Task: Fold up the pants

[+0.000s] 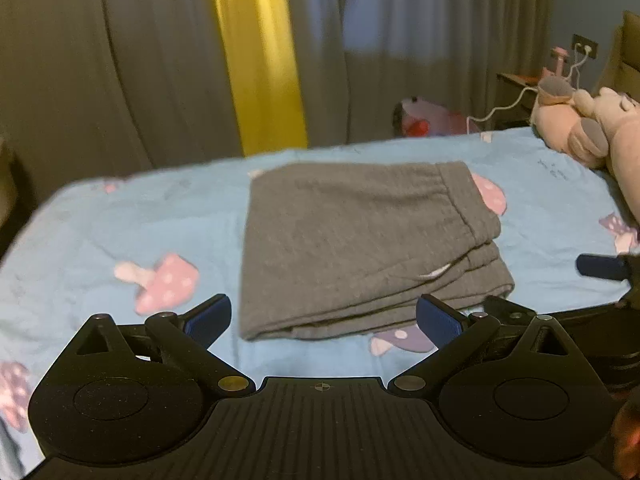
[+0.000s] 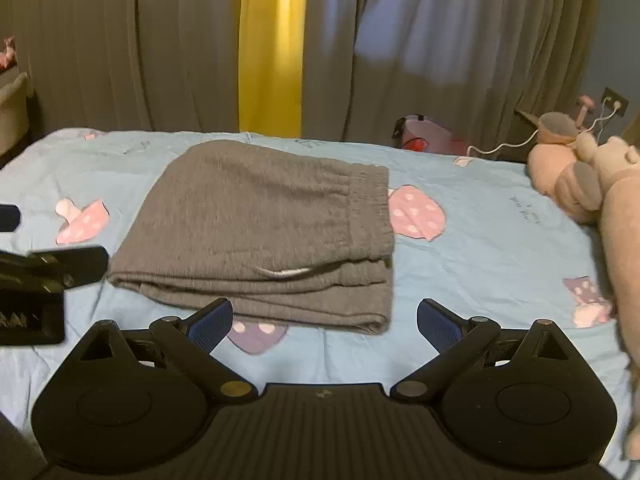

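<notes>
Grey pants (image 1: 352, 248) lie folded into a compact stack on the light blue bed sheet (image 1: 120, 216), waistband on top toward the right. They also show in the right wrist view (image 2: 264, 236). My left gripper (image 1: 324, 320) is open and empty, just in front of the stack's near edge. My right gripper (image 2: 325, 322) is open and empty, in front of the stack's near right corner. The right gripper's finger shows at the right edge of the left wrist view (image 1: 604, 267); the left gripper shows at the left of the right wrist view (image 2: 52, 268).
The sheet has pink mushroom prints (image 1: 160, 280). Plush toys (image 2: 588, 176) lie at the bed's right side. Grey curtains with a yellow strip (image 2: 272, 48) hang behind the bed. A pink bag (image 2: 428, 136) and a white cable (image 2: 504, 146) sit beyond the far edge.
</notes>
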`<action>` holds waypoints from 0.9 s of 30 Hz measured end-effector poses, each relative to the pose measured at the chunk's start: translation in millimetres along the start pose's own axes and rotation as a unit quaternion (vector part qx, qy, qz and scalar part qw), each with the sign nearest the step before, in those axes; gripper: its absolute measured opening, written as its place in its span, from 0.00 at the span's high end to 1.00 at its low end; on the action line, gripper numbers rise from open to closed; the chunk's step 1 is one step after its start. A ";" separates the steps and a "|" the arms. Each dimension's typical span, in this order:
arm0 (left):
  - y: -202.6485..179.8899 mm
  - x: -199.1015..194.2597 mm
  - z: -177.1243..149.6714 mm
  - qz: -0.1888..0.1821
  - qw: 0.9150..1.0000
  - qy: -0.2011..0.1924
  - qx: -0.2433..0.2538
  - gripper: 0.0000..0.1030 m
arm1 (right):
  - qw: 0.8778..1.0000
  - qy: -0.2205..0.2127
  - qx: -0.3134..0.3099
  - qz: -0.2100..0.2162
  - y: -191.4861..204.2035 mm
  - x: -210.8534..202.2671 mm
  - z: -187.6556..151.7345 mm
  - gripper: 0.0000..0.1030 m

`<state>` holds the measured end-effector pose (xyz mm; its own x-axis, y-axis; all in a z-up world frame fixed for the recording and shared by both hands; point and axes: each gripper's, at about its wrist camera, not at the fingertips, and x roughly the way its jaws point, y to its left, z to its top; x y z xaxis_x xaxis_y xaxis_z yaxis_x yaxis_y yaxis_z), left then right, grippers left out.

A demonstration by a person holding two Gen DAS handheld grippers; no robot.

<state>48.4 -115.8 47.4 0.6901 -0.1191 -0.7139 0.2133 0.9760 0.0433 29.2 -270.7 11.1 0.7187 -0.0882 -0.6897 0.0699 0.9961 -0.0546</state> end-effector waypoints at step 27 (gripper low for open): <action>15.5 85.7 -11.4 0.026 0.993 0.109 -0.022 0.00 | 0.998 0.035 0.056 0.004 -17.1 57.7 -15.0 0.04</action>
<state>102.9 -108.9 -21.1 0.5322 -0.0298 -0.8461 0.1465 0.9875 0.0574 59.1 -292.7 -38.6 0.6692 -0.0764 -0.7392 0.1442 0.9891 0.0284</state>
